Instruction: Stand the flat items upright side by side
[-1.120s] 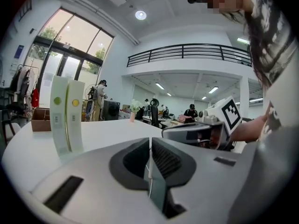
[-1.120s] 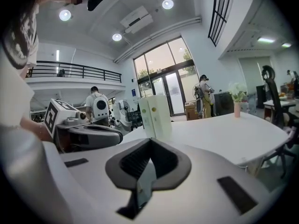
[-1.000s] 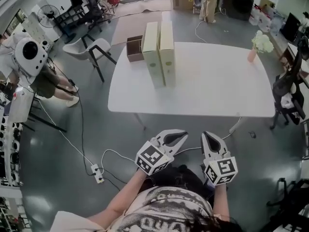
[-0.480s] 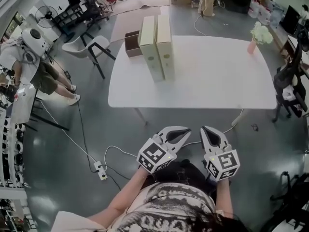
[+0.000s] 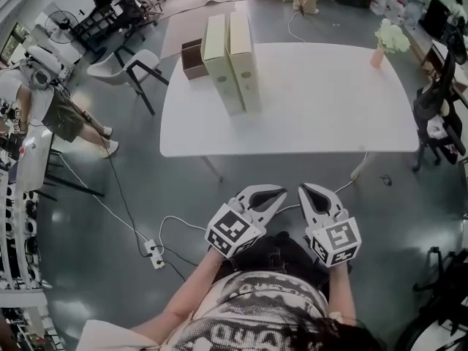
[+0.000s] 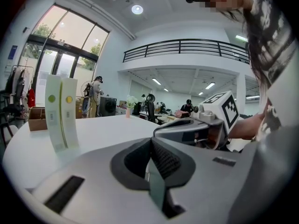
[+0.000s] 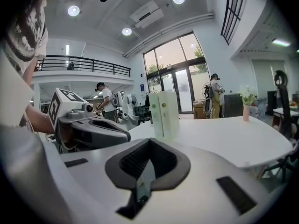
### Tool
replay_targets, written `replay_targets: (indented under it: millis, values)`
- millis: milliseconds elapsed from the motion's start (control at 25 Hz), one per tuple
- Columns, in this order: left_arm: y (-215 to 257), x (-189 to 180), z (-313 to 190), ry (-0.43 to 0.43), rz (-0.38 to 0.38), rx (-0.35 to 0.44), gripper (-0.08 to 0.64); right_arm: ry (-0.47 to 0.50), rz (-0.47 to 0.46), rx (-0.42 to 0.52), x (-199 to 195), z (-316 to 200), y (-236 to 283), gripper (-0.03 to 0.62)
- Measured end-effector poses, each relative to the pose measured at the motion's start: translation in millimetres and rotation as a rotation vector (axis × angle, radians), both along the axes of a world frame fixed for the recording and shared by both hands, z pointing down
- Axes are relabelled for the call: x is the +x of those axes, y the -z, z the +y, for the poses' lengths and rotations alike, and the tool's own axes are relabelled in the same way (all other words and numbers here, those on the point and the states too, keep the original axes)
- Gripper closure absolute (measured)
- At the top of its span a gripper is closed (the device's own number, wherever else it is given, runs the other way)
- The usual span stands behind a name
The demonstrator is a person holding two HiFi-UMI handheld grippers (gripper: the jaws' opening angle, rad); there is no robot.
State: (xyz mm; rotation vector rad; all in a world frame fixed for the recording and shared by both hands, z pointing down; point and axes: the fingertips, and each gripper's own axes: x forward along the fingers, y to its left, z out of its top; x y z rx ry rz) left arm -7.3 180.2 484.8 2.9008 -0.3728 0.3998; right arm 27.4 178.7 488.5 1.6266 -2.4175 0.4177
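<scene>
The two flat boxes stood upright on the white table [image 5: 329, 101], in its far left part. The left box [image 5: 221, 68] and the right box [image 5: 243, 63] were side by side with their broad faces together, and no gap between them could be made out. In the left gripper view the same pair appeared, the left box [image 6: 53, 115] with a green dot near its top and the right box [image 6: 70, 112] with a yellow one. Just behind them, at the table's far left edge, sat a small brown box [image 5: 191, 58], open at the top. At the far right corner of the table stood a pink vase with white flowers [image 5: 388, 42], well apart from the boxes.

Both grippers were off the table, held low in front of the person's body, over the grey floor and near each other. The left gripper [image 5: 276, 194] had its jaws closed together with nothing between them (its own view [image 6: 152, 143] showed the pads meeting). The right gripper [image 5: 307, 191] was closed and empty in the same way [image 7: 149, 143]. Both pointed toward the table, well apart from the boxes.

Farther out, a white chair [image 5: 121, 66] stood at the left of the table, a power strip [image 5: 153, 255] lay on the floor with its cable, and a seated person [image 5: 51, 97] was at the left edge.
</scene>
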Motion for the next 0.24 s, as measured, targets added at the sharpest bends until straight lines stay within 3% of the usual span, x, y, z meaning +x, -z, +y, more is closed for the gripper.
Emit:
replay_targets:
  millis: [240]
  values:
    - [-4.9, -5.5, -1.1, -0.001, -0.010, -0.002, 0.548, 0.016, 0.009, -0.001, -8.8, -3.5, -3.2, 0.597]
